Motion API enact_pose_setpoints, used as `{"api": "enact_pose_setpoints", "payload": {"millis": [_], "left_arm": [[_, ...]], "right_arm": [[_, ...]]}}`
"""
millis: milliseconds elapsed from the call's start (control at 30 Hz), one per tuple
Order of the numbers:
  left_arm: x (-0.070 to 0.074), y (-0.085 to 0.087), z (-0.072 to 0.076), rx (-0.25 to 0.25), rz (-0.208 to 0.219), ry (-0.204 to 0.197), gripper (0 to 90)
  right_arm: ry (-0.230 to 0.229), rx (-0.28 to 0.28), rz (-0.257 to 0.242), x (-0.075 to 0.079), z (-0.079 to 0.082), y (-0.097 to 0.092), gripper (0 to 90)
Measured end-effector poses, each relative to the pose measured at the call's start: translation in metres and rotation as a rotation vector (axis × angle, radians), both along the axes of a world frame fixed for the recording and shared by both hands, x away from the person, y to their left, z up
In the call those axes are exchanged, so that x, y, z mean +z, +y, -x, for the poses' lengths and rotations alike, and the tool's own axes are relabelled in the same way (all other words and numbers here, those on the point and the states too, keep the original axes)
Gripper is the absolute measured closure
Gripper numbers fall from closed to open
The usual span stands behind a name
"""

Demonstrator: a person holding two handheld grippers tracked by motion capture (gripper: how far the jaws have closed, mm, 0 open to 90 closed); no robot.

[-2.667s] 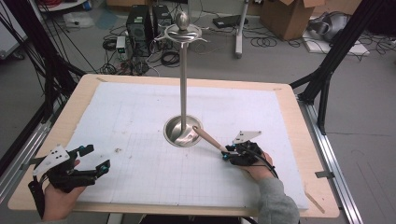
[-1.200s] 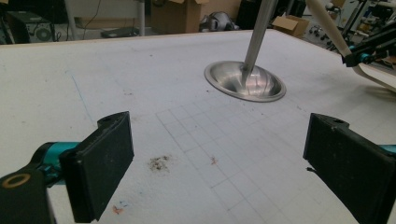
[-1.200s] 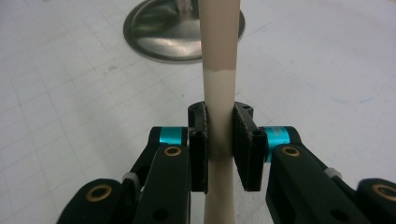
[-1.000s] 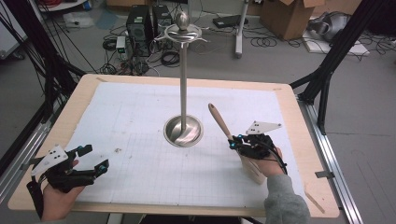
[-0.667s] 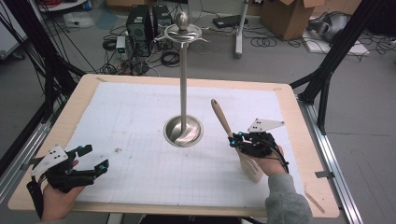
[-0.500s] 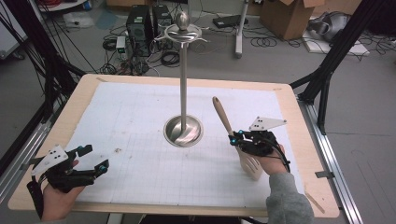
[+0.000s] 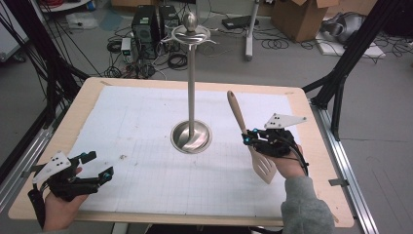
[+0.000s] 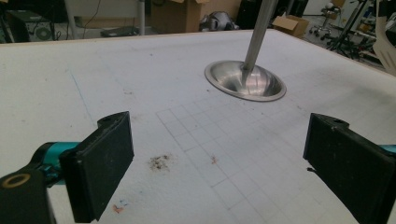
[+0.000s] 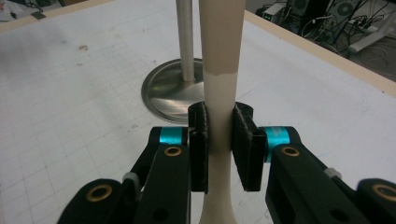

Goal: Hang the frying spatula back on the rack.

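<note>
Right gripper view: tongs (image 9: pixel 219 140) clamping spatula (image 9: pixel 219 70).

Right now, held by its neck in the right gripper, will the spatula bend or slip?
The spatula looks stiff: it stays straight, blade hanging free. The right gripper clamps a smooth, narrow neck, so it may swivel or slide. It is probably light.

The right gripper view cuts off the spatula (image 9: pixel 219 70) at both ends, and the stand's pole (image 9: pixel 185 37) above.
</note>
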State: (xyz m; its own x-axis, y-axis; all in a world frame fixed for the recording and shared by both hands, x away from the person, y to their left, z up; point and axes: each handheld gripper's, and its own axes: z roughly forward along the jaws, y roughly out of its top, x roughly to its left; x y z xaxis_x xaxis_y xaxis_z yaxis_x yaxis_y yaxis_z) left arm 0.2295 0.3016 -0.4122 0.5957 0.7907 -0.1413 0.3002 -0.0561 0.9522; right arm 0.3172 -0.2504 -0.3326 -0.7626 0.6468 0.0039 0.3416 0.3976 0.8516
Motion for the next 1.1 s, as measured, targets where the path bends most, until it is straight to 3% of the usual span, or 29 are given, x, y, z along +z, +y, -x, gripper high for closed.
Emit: {"api": "enact_pose_setpoints", "payload": {"millis": [300,733,1100], "left_arm": [[0.001,0.002,0.0,0.003,0.002,-0.005,8.9],[0.002,0.004,0.001,-0.014,0.014,-0.027,8.7],[0.002,0.005,0.001,-0.014,0.027,-0.031,8.7]], "right_arm": [[-0.022,0.004,-0.007,0.024,0.002,0.005,77.9],[-0.055,0.056,-0.032,0.056,0.005,0.011,77.9],[-0.052,0.067,-0.055,0.072,-0.003,0.017,77.9]]}}
